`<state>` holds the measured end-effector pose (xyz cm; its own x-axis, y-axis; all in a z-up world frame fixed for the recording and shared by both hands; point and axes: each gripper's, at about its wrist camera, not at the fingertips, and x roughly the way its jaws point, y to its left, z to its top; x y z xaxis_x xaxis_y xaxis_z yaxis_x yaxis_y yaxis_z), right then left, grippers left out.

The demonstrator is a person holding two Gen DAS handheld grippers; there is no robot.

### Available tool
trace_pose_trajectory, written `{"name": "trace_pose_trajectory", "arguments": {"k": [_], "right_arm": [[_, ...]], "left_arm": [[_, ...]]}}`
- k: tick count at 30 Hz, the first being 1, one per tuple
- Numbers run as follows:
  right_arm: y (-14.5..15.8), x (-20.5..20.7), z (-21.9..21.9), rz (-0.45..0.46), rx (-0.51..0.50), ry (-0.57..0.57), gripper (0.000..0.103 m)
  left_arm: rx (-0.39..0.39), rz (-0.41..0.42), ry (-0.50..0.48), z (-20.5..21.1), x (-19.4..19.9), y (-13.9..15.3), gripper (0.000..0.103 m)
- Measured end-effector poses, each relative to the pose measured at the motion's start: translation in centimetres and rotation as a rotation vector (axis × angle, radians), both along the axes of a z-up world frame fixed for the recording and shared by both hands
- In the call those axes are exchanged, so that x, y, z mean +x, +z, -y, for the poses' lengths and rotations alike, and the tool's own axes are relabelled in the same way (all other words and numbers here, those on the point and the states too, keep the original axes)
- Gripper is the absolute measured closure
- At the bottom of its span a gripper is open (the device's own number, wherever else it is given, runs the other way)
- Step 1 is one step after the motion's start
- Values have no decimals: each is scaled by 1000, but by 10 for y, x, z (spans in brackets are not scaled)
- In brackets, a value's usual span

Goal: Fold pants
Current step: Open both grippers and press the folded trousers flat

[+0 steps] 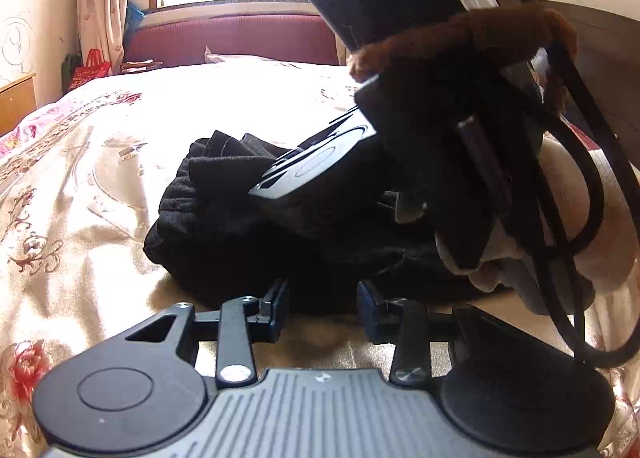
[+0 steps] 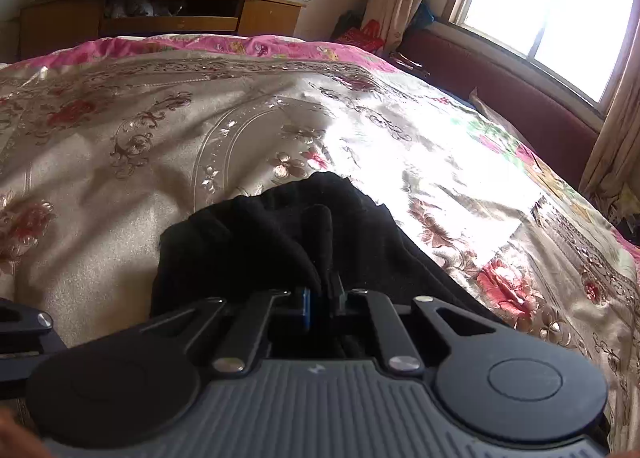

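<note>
**Right wrist view: pants gripped on the bed**

Right wrist view shows the right hand-held gripper point(image 2: 320, 300) with its jaws drawn almost together, pinching a raised fold of the black pants point(image 2: 280, 226). The pants lie bunched in a dark heap on the floral bedspread point(image 2: 120, 146), near the lower middle of the bed. A wooden cabinet point(image 2: 160, 18) stands beyond the far edge of the bed, and a window point(image 2: 552, 14) with curtains is at the upper right.

Left wrist view shows the left hand-held gripper point(image 1: 322, 308) with its jaws parted and nothing between them. Its fingertips rest just short of the near edge of the pants point(image 1: 224, 226), over the bedspread point(image 1: 80, 198). The right hand-held gripper's body point(image 1: 440, 138), held by a hand point(image 1: 572, 198), crosses the right of the frame and comes down onto the heap. A red headboard point(image 1: 232, 38) lies beyond.
</note>
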<state>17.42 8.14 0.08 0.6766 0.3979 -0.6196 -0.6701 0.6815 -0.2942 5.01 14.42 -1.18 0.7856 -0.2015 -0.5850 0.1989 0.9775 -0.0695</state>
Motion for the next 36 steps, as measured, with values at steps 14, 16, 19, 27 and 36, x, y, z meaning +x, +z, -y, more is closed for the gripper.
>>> {"name": "trace_pose_trajectory", "arguments": {"k": [14, 16, 19, 27, 36], "right_arm": [[-12, -17, -13, -16, -7, 108, 89], [3, -17, 3, -34, 65, 104, 88], [36, -11, 41, -90, 185, 71, 87], [57, 83, 162, -21, 127, -265, 68], [-6, 181, 230, -454, 197, -306, 65]], "left_arm": [[63, -48, 7, -5, 7, -11, 51], [63, -60, 2, -10, 7, -12, 51], [61, -46, 8, -18, 3, -2, 51], [74, 131, -66, -3, 51, 43, 46], [150, 49, -108, 26, 133, -2, 46]]}}
